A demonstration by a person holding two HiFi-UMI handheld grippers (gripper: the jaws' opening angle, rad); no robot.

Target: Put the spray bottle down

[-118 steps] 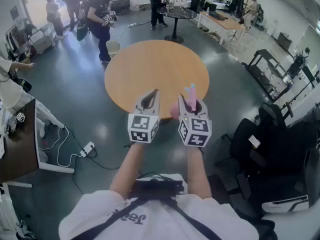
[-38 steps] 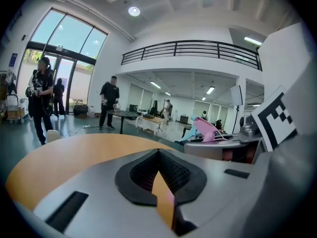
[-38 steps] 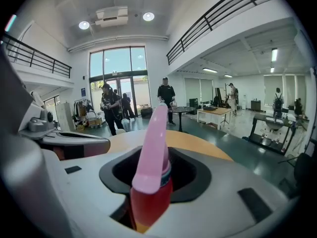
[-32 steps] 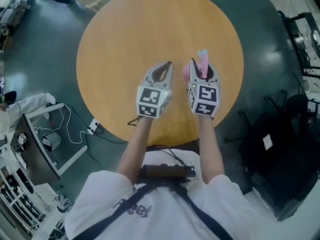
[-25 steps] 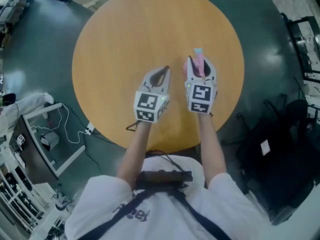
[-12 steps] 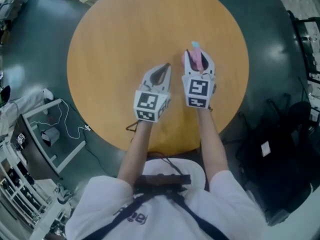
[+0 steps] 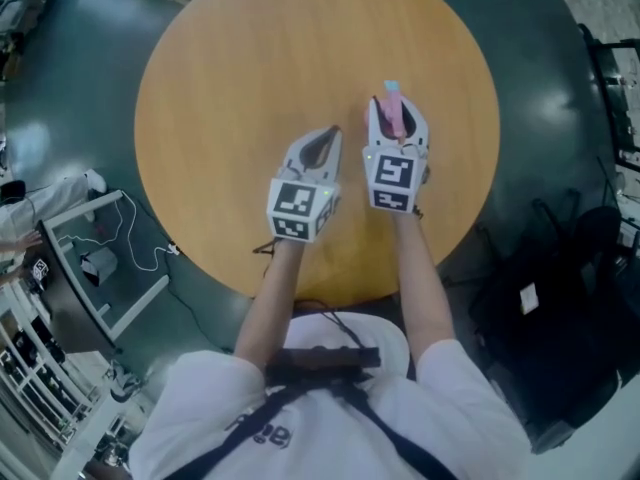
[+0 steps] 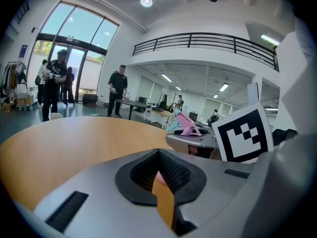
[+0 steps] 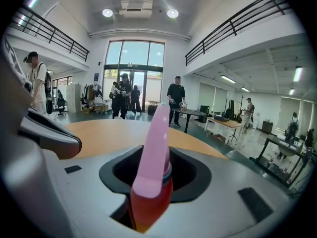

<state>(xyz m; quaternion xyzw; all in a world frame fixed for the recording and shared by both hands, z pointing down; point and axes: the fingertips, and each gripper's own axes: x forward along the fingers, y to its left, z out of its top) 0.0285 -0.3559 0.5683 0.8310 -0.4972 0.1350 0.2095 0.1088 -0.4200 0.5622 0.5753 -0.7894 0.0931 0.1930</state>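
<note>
A pink spray bottle [image 7: 392, 111] with a light blue tip stands upright between the jaws of my right gripper [image 7: 394, 118], which is shut on it over the round wooden table [image 7: 250, 58]. In the right gripper view the pink head [image 9: 154, 138] rises from the jaws above an orange-red body. To the left of it my left gripper [image 7: 327, 136] hangs over the table with its jaws meeting at the tip and nothing in them. The left gripper view shows the bottle's head [image 8: 186, 127] off to the right. Whether the bottle's base touches the table is hidden.
The table's near edge [image 7: 330, 288] is just in front of the person's body. A black chair [image 7: 560, 288] stands on the floor at the right, and a white frame with cables [image 7: 110, 258] at the left. Several people [image 9: 124, 100] stand far behind the table.
The person has walked up to the table since the earliest frame. Both grippers sank a little over it during the last second. The bottle stays in the right gripper.
</note>
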